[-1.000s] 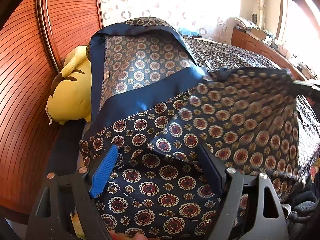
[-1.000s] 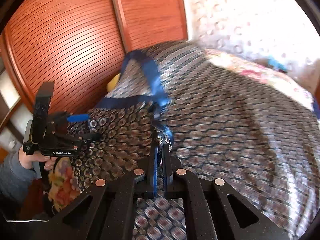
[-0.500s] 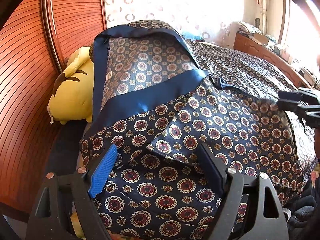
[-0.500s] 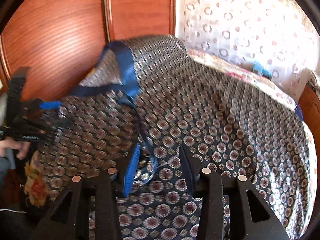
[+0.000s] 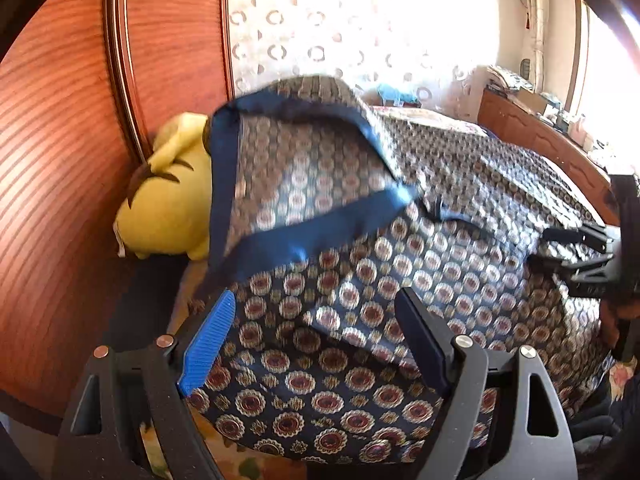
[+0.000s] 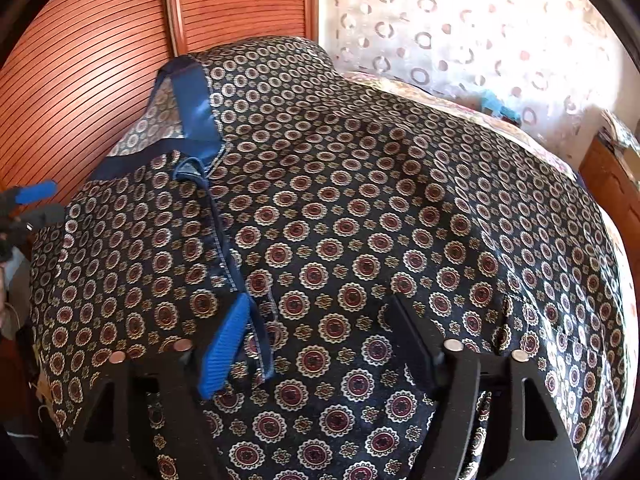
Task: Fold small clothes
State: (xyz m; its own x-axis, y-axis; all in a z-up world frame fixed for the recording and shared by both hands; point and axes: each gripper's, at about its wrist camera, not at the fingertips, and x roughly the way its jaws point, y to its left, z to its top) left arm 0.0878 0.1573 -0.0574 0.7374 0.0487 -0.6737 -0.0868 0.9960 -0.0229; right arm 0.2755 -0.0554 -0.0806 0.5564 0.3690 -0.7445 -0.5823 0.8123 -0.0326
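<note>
A dark blue garment [image 5: 360, 280] with red and cream medallions and a plain blue band [image 5: 304, 236] lies spread over the bed; it fills the right wrist view [image 6: 360, 208] too. One flap is folded over, its hemmed edge [image 6: 224, 248] running down the cloth. My left gripper [image 5: 316, 312] is open and empty just above the near part of the garment. My right gripper [image 6: 320, 316] is open and empty over the cloth, its blue pad [image 6: 226, 344] beside the hem. The right gripper shows at the right edge of the left wrist view [image 5: 588, 264].
A yellow plush toy [image 5: 168, 200] lies by the wooden slatted wardrobe doors [image 5: 60, 140] at the left. A patterned curtain [image 5: 360, 32] hangs behind the bed. A wooden cabinet [image 5: 532, 132] with clutter stands at the right.
My right gripper opened and let go of the garment's corner, which dropped flat onto the bed. The raised flap now lies folded over. My left gripper stayed open, lifting slightly.
</note>
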